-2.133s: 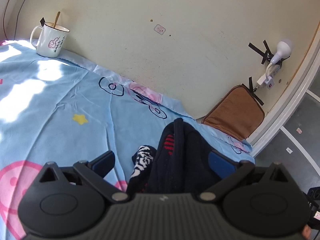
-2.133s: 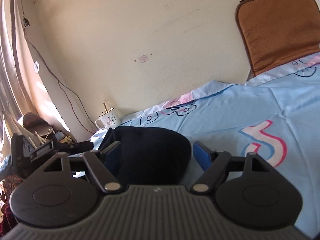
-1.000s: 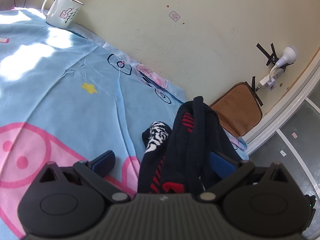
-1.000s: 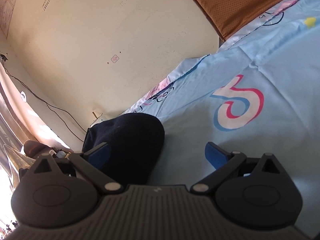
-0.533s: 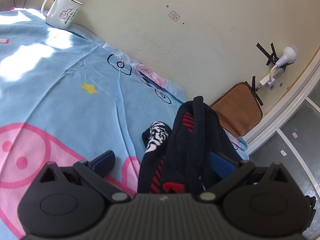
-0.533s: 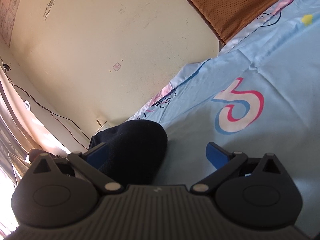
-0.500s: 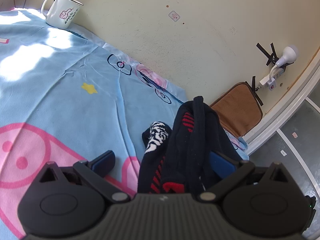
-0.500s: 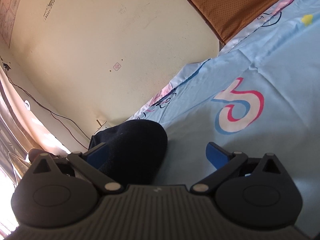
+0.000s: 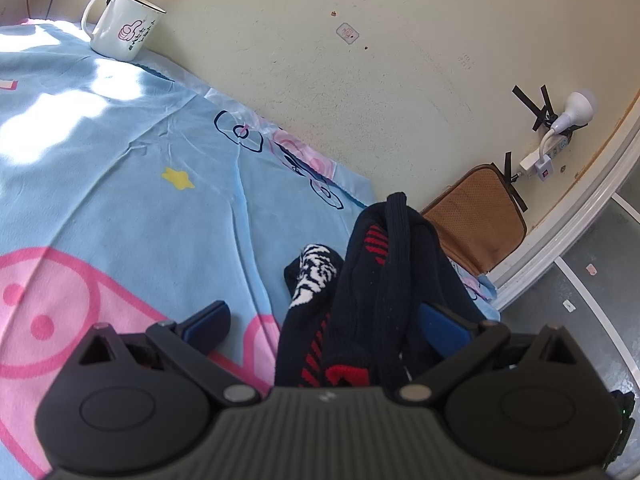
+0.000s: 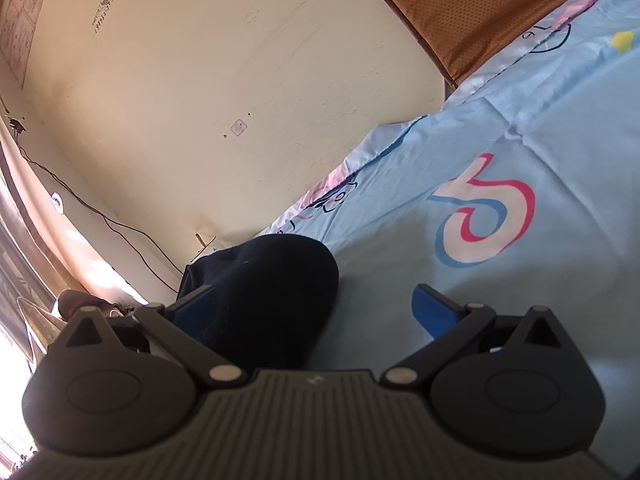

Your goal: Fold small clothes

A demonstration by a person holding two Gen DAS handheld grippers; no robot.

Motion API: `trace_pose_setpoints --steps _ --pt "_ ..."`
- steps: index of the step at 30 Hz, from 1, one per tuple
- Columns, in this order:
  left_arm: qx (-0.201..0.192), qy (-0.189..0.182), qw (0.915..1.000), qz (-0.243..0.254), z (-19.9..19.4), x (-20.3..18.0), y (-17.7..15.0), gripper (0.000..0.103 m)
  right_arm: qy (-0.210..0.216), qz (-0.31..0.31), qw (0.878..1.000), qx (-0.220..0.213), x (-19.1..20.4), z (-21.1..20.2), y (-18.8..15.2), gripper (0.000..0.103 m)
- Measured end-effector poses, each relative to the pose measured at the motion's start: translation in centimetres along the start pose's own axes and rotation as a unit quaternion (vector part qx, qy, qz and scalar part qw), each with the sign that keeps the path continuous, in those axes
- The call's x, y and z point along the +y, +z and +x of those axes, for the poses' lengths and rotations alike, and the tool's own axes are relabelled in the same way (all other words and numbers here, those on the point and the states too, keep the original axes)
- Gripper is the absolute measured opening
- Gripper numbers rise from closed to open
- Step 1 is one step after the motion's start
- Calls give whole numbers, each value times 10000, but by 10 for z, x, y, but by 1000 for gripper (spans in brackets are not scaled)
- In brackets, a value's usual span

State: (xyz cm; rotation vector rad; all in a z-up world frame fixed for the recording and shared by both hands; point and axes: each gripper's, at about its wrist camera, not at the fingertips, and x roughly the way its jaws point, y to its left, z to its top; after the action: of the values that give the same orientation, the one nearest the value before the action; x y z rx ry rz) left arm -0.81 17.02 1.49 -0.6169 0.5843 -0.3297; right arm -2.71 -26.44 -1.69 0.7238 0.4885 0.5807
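Note:
A black knit garment (image 9: 384, 280) with red and white pattern lies bunched on the light blue cartoon sheet (image 9: 120, 184). In the left wrist view it rises between the fingers of my left gripper (image 9: 324, 320), nearer the right finger; the jaws stand wide apart. In the right wrist view a dark rounded fold of the garment (image 10: 272, 292) sits between the fingers of my right gripper (image 10: 308, 304), against the left finger; the jaws are wide open. Neither gripper pinches the cloth.
A white mug (image 9: 122, 26) with a spoon stands at the far left by the wall. A brown cushion (image 9: 480, 216) leans on the wall at the sheet's edge, also in the right wrist view (image 10: 480, 12). A lamp and power strip (image 9: 556, 140) hang on the wall.
Over two seconds both grippers shifted and tilted over the garment. In the last half second nothing visibly moved.

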Motion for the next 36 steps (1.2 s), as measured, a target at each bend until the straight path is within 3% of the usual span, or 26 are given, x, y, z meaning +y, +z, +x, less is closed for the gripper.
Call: trace_pose_setpoints --steps 18,25,29,32,36 --pt "-2 -5 10000 -1 0 0 0 103 -21 -39 10000 26 2 1 0 103" --pt "41 -584 9971 -493 -7 12 6 103 -165 -111 9994 273 7 6 3 103" --pt "139 -724 9956 -570 -8 11 16 103 104 235 9986 469 5 10 12 103" --pt "382 -642 9968 -288 2 1 23 103 219 269 9969 713 8 21 17 103" --pt "1095 -573 9923 -14 27 -12 17 103 248 58 9910 1312 21 49 17 103"
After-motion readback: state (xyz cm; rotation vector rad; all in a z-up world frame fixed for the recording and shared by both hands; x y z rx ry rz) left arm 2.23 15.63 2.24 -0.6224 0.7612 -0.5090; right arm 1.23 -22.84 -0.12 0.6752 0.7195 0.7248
